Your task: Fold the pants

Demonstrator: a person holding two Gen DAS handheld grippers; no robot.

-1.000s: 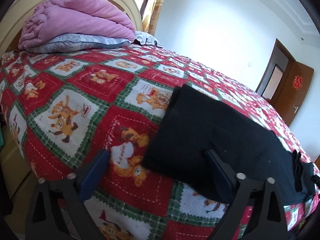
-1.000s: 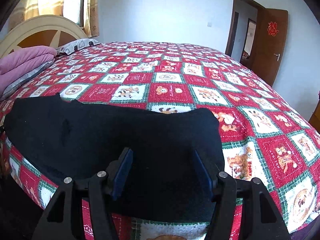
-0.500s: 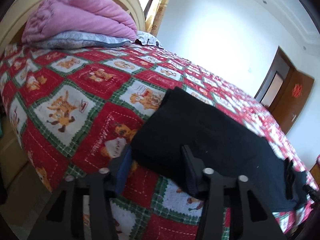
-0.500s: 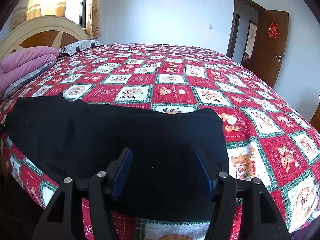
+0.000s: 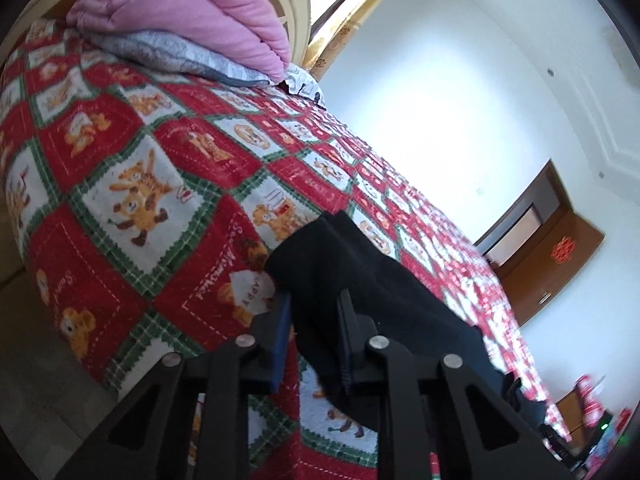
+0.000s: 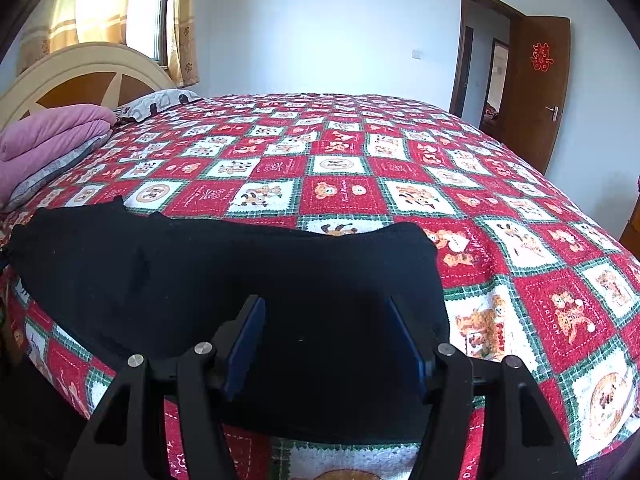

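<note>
Black pants [image 6: 248,280] lie flat in a long strip across the near side of a bed with a red, white and green checked bear quilt [image 6: 344,168]. My left gripper [image 5: 314,330] is shut on the end of the pants [image 5: 360,272] and lifts that end off the quilt [image 5: 140,200]. My right gripper [image 6: 326,334] is open, its jaws wide apart over the other end of the pants, near the bed's front edge.
A folded pink blanket [image 5: 192,12] on a grey pillow lies by the cream headboard [image 6: 80,76]. A brown door [image 6: 536,96] stands open at the far right. The bed edge drops off just below both grippers.
My left gripper has closed on the end of the pants and tilted, lifting the fabric. My right gripper has stayed open over the other end.
</note>
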